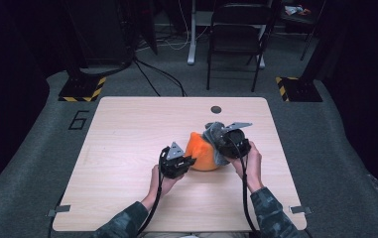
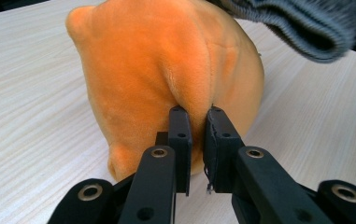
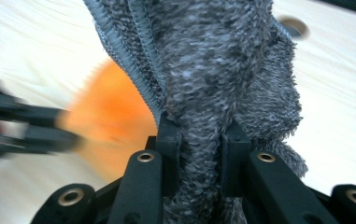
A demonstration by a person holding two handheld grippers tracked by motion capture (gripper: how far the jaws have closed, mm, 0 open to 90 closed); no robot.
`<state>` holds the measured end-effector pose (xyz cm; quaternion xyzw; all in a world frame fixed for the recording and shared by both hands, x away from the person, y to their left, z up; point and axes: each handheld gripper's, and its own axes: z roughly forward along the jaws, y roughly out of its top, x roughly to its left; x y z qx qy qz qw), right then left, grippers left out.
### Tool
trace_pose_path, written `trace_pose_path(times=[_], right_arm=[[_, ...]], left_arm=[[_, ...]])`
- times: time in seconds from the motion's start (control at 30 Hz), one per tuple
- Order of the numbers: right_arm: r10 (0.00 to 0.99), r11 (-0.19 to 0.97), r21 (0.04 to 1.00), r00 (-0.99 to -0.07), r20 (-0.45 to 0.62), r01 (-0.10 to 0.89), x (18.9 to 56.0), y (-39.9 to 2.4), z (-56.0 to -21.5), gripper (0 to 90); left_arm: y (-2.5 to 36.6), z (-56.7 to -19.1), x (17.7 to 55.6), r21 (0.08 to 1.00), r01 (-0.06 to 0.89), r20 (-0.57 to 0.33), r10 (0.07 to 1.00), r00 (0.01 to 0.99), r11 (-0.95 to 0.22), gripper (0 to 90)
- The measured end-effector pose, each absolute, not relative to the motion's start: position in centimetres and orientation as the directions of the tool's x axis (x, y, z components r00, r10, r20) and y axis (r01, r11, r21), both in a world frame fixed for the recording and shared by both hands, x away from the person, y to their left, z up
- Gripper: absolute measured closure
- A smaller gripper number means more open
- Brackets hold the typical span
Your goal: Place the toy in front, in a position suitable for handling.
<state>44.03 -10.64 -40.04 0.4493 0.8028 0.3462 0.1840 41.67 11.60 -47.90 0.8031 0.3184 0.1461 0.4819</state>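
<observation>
Plush item, orange (image 2: 166,70): soft stuffed body with short velvety pile, lying on the wooden table (image 1: 127,144) right of centre, between the two hands. Judged light and squashy, unlikely to break; the pile may slip, so a pinch of a fold or seam holds better than a squeeze on the rounded bulk.

Left gripper (image 2: 196,119): clenched on a fold of the plush low on its near side, jaws nearly together with fabric pinched between them.

Right gripper (image 3: 198,135): clamped on a grey knitted cloth (image 3: 213,70), which rises bunched from the jaws. In the high view the cloth (image 1: 215,133) drapes over the plush's right side, touching it. Judged limp and stretchy, with a ribbed hem that offers the firmer hold.

Surroundings: round hole in the table (image 1: 216,109) beyond the plush; dark chair (image 1: 236,34) and floor cables (image 1: 161,74) behind the table, well apart from the work. Table otherwise offers free room for both hands.
</observation>
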Motion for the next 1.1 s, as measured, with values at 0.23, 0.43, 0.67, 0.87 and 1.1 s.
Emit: trace_pose_path(times=[0.23, 0.43, 0.67, 0.87, 1.1], right_arm=[[0.813, 0.408, 0.739, -0.581, -0.027, 0.536, 42.4, -7.7, -39.7, 73.9], [0.817, 0.410, 0.720, -0.577, -0.017, 0.560, 43.3, -8.2, -41.2, 74.0], [0.839, 0.390, 0.703, -0.543, -0.006, 0.595, 44.2, -9.5, -41.9, 73.9], [0.855, 0.374, 0.688, -0.519, 0.004, 0.622, 44.9, -10.6, -42.5, 74.0], [0.871, 0.359, 0.665, -0.492, 0.014, 0.655, 45.5, -11.7, -43.4, 73.9]], left_arm=[[11.0, -47.8, 41.2, 0.873, 0.342, -0.048, 0.634, 0.772, -0.349, 81.5], [11.2, -48.1, 41.5, 0.871, 0.349, -0.052, 0.642, 0.765, -0.346, 81.6], [11.5, -48.3, 41.7, 0.870, 0.366, -0.069, 0.653, 0.754, -0.330, 81.5], [11.7, -48.5, 41.9, 0.867, 0.376, -0.077, 0.657, 0.750, -0.327, 81.5], [12.0, -48.6, 42.1, 0.864, 0.383, -0.081, 0.662, 0.745, -0.326, 81.4]])
